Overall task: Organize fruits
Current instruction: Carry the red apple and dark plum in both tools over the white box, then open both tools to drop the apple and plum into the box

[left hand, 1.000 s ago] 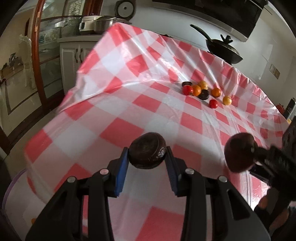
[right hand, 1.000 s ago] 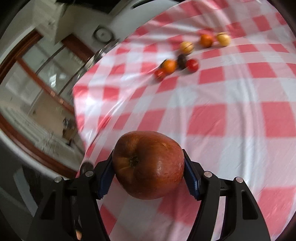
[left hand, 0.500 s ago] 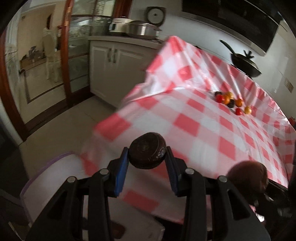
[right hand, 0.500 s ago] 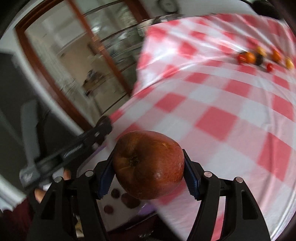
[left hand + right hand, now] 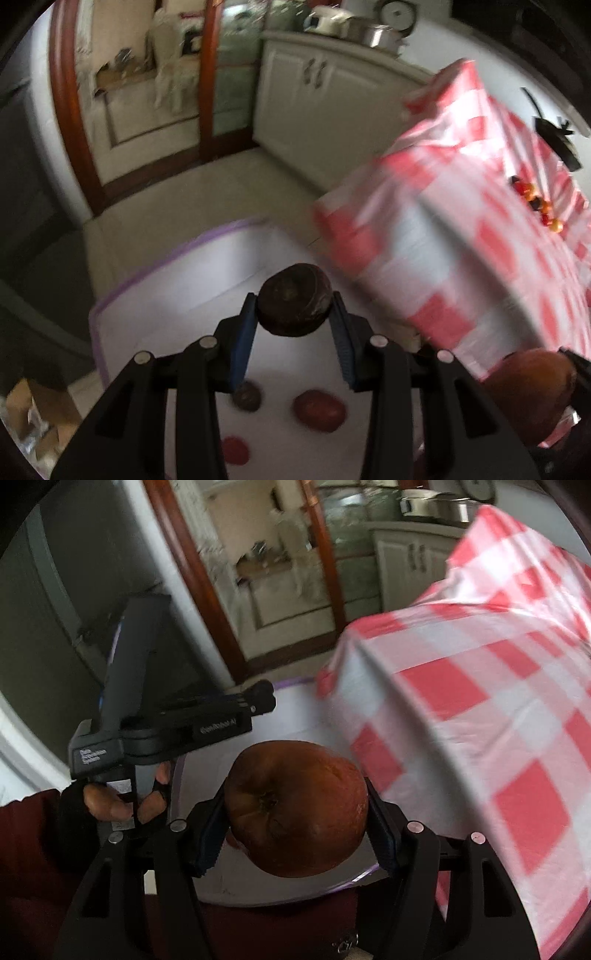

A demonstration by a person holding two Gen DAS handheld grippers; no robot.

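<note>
A table with a red and white checked cloth (image 5: pixel 461 236) is seen on the right, and a white bin with a purple rim (image 5: pixel 155 273) stands on the floor beside its corner, with three fruits (image 5: pixel 319 410) lying inside. A brown apple (image 5: pixel 295 808) is gripped between the blue pads of the right gripper (image 5: pixel 295 819) above the bin. A small dark fruit (image 5: pixel 294 304) is clamped in the left gripper (image 5: pixel 293 325), also over the bin, and small fruits (image 5: pixel 535 201) are left near the far edge of the table.

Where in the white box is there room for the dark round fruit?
The white purple-rimmed box is bare along its far side, from the rim to the dark round fruit in the left gripper. Its near end is crowded: a small dark fruit and two red fruits lie there.
</note>
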